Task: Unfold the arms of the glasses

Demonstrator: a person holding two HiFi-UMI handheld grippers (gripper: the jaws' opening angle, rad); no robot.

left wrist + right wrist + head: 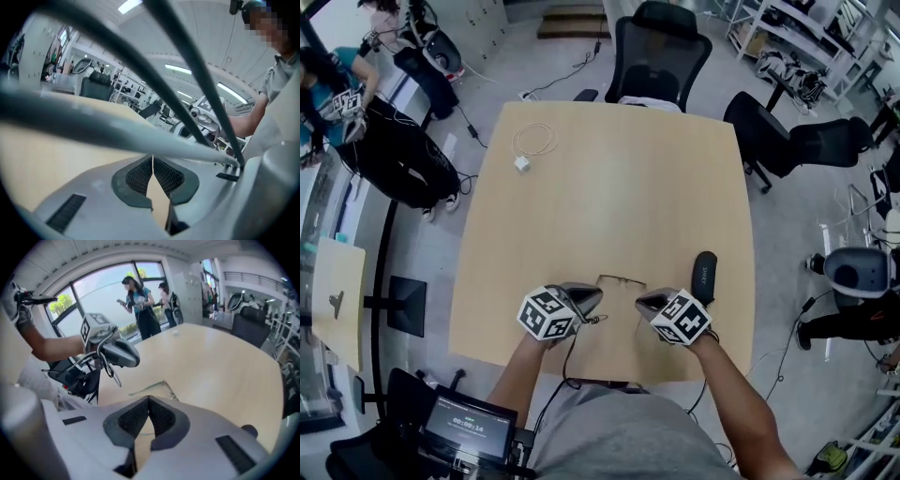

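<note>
Thin-framed glasses (621,278) lie on the light wooden table (619,178) near its front edge, just beyond both gripper tips. My left gripper (596,294) is to their left, my right gripper (640,302) to their right, both raised above the table and angled inward. In the left gripper view the pads (140,176) meet at the tip, and dark blurred strands (140,140) cross close to the lens. The right gripper (149,401) is shut with nothing visible between its pads. Beyond it are the glasses (154,386) and the left gripper (133,359).
A black glasses case (703,275) lies right of my right gripper. A white charger with coiled cable (532,142) sits at the far left of the table. Office chairs (661,52) (787,141) stand behind and to the right. People (356,112) stand at the left.
</note>
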